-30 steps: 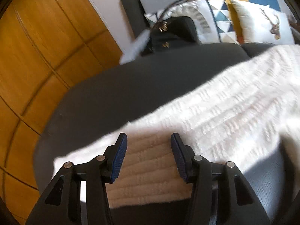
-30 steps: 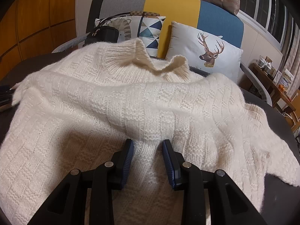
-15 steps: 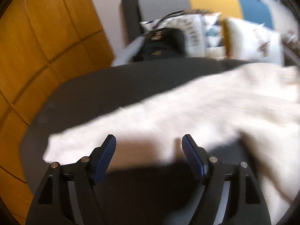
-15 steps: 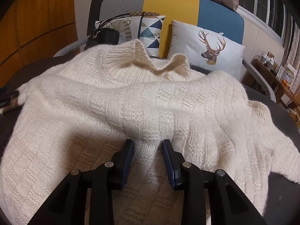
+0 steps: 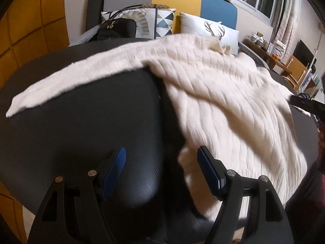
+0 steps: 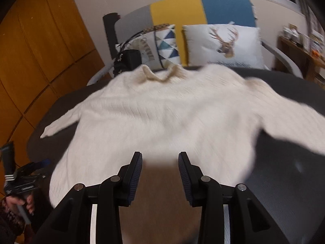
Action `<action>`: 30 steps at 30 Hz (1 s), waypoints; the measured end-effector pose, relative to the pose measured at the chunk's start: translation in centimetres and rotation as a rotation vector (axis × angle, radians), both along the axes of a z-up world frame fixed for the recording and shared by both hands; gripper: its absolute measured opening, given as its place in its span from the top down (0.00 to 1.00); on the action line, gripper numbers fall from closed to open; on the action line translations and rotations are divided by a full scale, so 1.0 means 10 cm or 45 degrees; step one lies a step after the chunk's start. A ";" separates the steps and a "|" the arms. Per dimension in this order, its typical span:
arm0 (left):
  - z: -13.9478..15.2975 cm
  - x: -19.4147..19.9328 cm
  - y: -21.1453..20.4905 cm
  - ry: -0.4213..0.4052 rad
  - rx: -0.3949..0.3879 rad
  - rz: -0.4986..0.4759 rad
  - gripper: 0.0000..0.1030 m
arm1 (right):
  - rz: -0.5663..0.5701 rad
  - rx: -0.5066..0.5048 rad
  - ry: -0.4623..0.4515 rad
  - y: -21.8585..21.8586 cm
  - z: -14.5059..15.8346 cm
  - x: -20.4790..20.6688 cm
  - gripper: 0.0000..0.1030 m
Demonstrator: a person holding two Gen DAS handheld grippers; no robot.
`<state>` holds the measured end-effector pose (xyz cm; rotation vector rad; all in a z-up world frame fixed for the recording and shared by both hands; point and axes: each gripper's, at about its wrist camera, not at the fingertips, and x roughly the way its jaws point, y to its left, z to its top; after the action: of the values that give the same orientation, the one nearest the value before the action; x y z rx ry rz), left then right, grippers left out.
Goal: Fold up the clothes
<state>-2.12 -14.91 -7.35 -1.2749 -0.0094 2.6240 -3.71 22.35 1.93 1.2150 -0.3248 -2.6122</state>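
The left gripper [image 5: 161, 168] hangs nearest, over the dark round tabletop [image 5: 85, 126]. Its jaws have just been opening and now stand wide apart with nothing between them; the blue right pad sits just beside the lower corner of the cream cable-knit sweater [image 5: 229, 105] without pressing on it.

The right gripper [image 6: 160, 174] hovers over the hem region of the same sweater. Its jaws have just been opening a little and stand parted; no cloth is pinched between the pads, so it is released.

The sweater lies spread flat on the tabletop, collar at the far edge, one sleeve [image 5: 67, 83] stretched out to the left and the other extended toward the right. No fold is visible in the body.

Judgement: the step in hand is laying out and smoothing, and it appears finished. The next move calls for each gripper to close on a sleeve end or a side edge and carry it inward across the body.

Beyond the table stand a black handbag [image 5: 116, 29], a white deer-print cushion [image 6: 223, 44] and a grey, yellow and blue sofa back [image 6: 191, 8].
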 end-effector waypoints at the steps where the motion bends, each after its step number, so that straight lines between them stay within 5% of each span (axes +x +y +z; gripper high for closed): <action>1: -0.04 0.02 0.02 -0.002 0.004 -0.001 0.26 | -0.017 -0.019 -0.020 0.08 -0.01 0.13 0.64; 8: -0.07 0.02 0.14 0.017 0.051 -0.035 0.26 | -0.098 -0.251 -0.218 0.46 -0.42 0.62 0.63; 18: -0.11 -0.13 0.40 -0.032 0.144 -0.062 0.26 | -0.066 -0.564 -0.201 0.36 -0.68 0.43 0.63; 22: -0.10 -0.16 0.51 -0.028 0.099 -0.057 0.28 | -0.073 -0.613 -0.242 0.30 -0.78 0.31 0.90; 23: -0.10 -0.16 0.53 -0.023 0.094 -0.064 0.39 | -0.077 -0.632 -0.248 0.30 -0.79 0.30 0.91; 24: -0.08 -0.16 0.54 -0.025 0.101 -0.067 0.64 | -0.083 -0.659 -0.250 0.31 -0.80 0.31 0.91; 26: -0.04 -0.16 0.55 -0.027 0.117 -0.072 0.89 | -0.096 -0.732 -0.251 0.35 -0.80 0.32 0.93; 30: 0.06 -0.15 0.45 -0.043 0.290 -0.057 0.93 | -0.123 -0.895 -0.218 0.48 -0.72 0.37 0.93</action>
<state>-3.62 -10.43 -6.79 -1.2247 -0.2735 2.4790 0.03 27.11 -5.25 1.1617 -1.2304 -2.1423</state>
